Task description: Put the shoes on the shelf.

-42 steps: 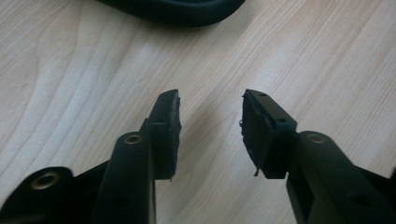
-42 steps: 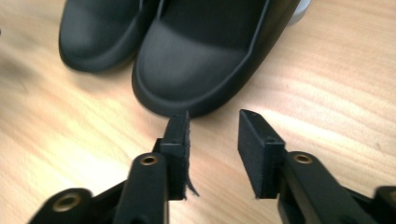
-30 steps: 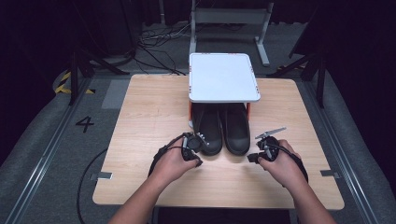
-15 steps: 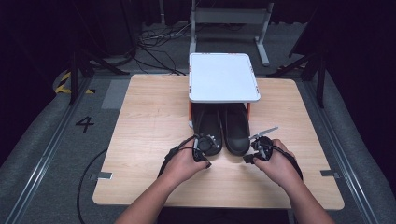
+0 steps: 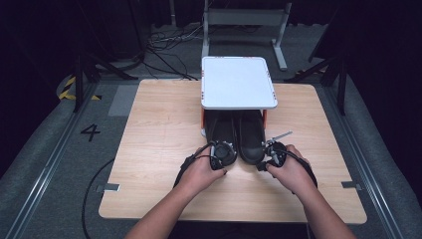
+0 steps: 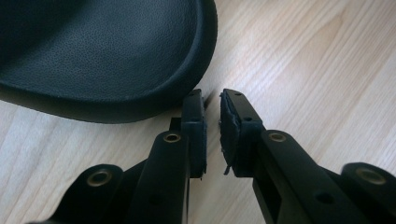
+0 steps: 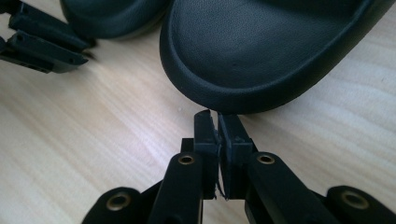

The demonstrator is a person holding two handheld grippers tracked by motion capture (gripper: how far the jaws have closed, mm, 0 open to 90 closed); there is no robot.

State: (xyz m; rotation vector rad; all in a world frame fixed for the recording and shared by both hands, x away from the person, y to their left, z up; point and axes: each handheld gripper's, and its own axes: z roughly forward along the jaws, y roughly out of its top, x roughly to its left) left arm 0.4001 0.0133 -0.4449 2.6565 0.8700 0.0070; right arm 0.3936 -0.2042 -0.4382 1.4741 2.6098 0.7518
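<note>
Two black shoes lie side by side under a white stand (image 5: 238,82), toes toward me. The left shoe (image 5: 223,130) has my left gripper (image 5: 219,151) at its toe. In the left gripper view the jaws (image 6: 212,105) stand nearly together with nothing between them, the tip beside the toe's rounded edge (image 6: 107,56). My right gripper (image 5: 271,153) sits at the toe of the right shoe (image 5: 250,139). Its jaws (image 7: 217,119) are shut and empty, tips just against the toe (image 7: 261,51). The left gripper (image 7: 42,42) appears at that view's top left.
The wooden table (image 5: 159,129) stretches out to the left and right of the shoes. The stand's orange legs (image 5: 203,119) flank the shoes. Beyond the table edge are dark floor, cables and a metal frame (image 5: 244,20).
My left hand has slid to the right, up to the left shoe's toe. The right hand has edged slightly left toward the other toe. Both grippers stay shut.
</note>
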